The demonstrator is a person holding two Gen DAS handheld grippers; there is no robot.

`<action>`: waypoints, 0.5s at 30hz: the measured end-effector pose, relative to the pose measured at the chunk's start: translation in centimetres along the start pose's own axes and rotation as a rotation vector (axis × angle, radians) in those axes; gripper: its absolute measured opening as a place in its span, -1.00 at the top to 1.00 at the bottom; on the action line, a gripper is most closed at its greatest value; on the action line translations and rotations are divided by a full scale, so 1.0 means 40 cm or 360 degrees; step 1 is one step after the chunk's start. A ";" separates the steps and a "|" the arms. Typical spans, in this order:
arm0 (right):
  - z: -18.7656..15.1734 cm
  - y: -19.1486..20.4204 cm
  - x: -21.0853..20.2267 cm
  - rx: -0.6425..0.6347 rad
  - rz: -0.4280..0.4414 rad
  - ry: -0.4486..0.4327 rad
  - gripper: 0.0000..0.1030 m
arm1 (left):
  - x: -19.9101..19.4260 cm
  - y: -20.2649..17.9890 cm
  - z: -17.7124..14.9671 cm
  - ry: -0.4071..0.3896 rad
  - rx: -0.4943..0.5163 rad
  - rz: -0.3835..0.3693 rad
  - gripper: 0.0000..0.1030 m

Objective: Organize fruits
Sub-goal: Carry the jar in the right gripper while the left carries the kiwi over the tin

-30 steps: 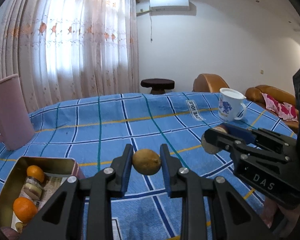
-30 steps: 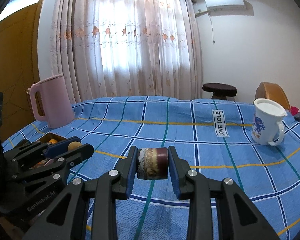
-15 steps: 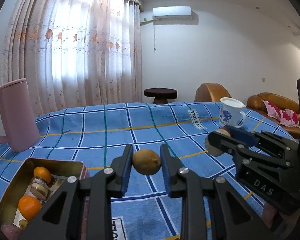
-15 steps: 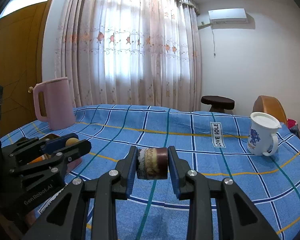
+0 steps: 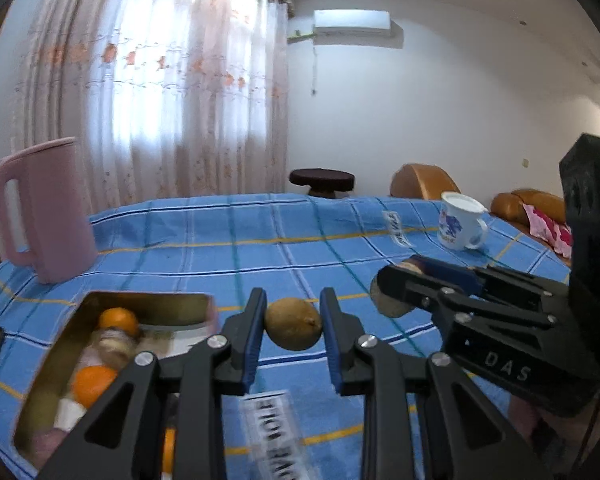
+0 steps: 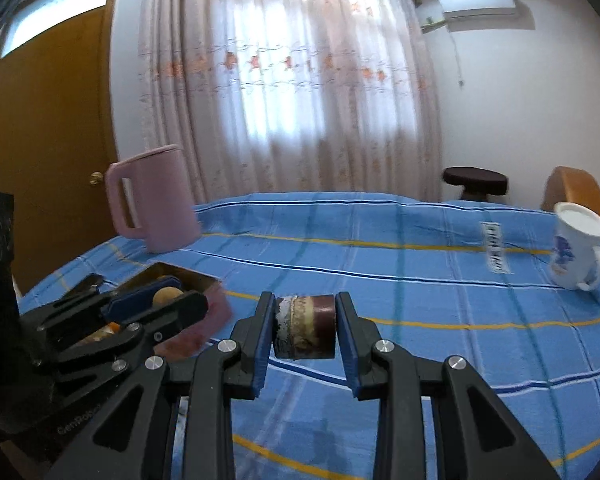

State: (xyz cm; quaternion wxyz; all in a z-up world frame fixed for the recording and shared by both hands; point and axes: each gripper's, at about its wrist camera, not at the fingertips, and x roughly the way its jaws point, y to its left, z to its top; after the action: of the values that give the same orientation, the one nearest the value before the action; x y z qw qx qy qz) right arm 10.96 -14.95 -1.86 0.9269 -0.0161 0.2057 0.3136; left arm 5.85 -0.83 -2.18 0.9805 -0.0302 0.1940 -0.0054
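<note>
Left fingers: blue pads [image 5: 252, 340] are clamped on a brownish-yellow round fruit [image 5: 293, 323], one pad on each side, and the fruit hangs clear above the cloth.
Left gripper [image 5: 293, 338]: seen from the right wrist camera it sits low at the left edge, its tips over the tin's near end.
Right fingers: blue pads [image 6: 265, 340] squeeze a short layered cylinder [image 6: 305, 327] lying on its side — a white crusted end at the left, a tan band in the middle, a dark maroon end at the right.
Right gripper [image 6: 305, 338]: from the left wrist camera it enters from the right, level with the left gripper and just beside it, and its load shows only as a pale round shape at the tips.
Gold tin [image 5: 148, 300]: open, on the cloth at the left and just beside the left fingers; it holds two oranges [image 5: 118, 320] and some pale items too blurred to name.
Tablecloth [image 5: 228, 248]: blue check with yellow and green lines.
Pink jug [image 5: 44, 216]: upright, at the far left, beyond the tin.
White mug [image 5: 458, 222]: blue print, upright, at the far right — well apart from the tin.
Room behind: sheer curtains [image 6: 284, 92], a dark round stool [image 6: 474, 180].
</note>
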 end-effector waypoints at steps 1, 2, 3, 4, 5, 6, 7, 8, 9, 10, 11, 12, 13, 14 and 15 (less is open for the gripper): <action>0.006 0.020 0.004 -0.0010 0.0029 0.0002 0.38 | -0.015 0.024 0.002 0.0003 -0.0016 0.0021 0.45; 0.012 0.037 0.007 -0.0020 0.0055 0.0006 0.38 | -0.030 0.049 0.004 0.0002 -0.0040 0.0044 0.45; 0.020 0.063 0.012 -0.0036 0.0093 0.0013 0.38 | -0.041 0.071 0.006 0.0009 -0.0052 0.0068 0.45; 0.026 0.082 0.017 -0.0047 0.0123 0.0017 0.38 | -0.049 0.092 0.005 0.0017 -0.0064 0.0088 0.45; 0.030 0.101 0.021 -0.0059 0.0151 0.0022 0.38 | -0.059 0.113 0.004 0.0023 -0.0079 0.0107 0.45; 0.033 0.123 0.028 -0.0072 0.0183 0.0031 0.38 | -0.069 0.134 0.002 0.0033 -0.0090 0.0131 0.45; 0.035 0.149 0.037 -0.0085 0.0220 0.0048 0.38 | -0.080 0.157 -0.001 0.0045 -0.0095 0.0160 0.45; 0.036 0.167 0.046 -0.0093 0.0249 0.0061 0.38 | -0.089 0.175 -0.005 0.0050 -0.0101 0.0180 0.45; 0.035 0.185 0.056 -0.0103 0.0277 0.0075 0.38 | -0.093 0.192 -0.010 0.0058 -0.0108 0.0200 0.45; 0.032 0.210 0.070 -0.0121 0.0308 0.0095 0.38 | -0.096 0.213 -0.016 0.0075 -0.0124 0.0227 0.45; 0.028 0.229 0.080 -0.0138 0.0325 0.0111 0.38 | -0.097 0.232 -0.022 0.0089 -0.0147 0.0241 0.45; 0.022 0.251 0.091 -0.0162 0.0341 0.0128 0.38 | -0.098 0.256 -0.029 0.0104 -0.0169 0.0268 0.45; 0.016 0.267 0.098 -0.0179 0.0352 0.0144 0.38 | -0.098 0.268 -0.034 0.0113 -0.0177 0.0287 0.45; 0.012 0.280 0.104 -0.0191 0.0362 0.0158 0.38 | -0.097 0.282 -0.040 0.0124 -0.0192 0.0299 0.45; 0.004 0.300 0.115 -0.0211 0.0381 0.0183 0.38 | -0.096 0.295 -0.046 0.0136 -0.0211 0.0303 0.45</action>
State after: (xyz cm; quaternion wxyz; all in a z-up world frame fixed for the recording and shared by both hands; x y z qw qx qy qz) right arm 7.26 -2.65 -2.34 0.8665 -0.0706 0.2377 0.4333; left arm 1.60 10.93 -3.14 0.9633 -0.0762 0.2376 0.0993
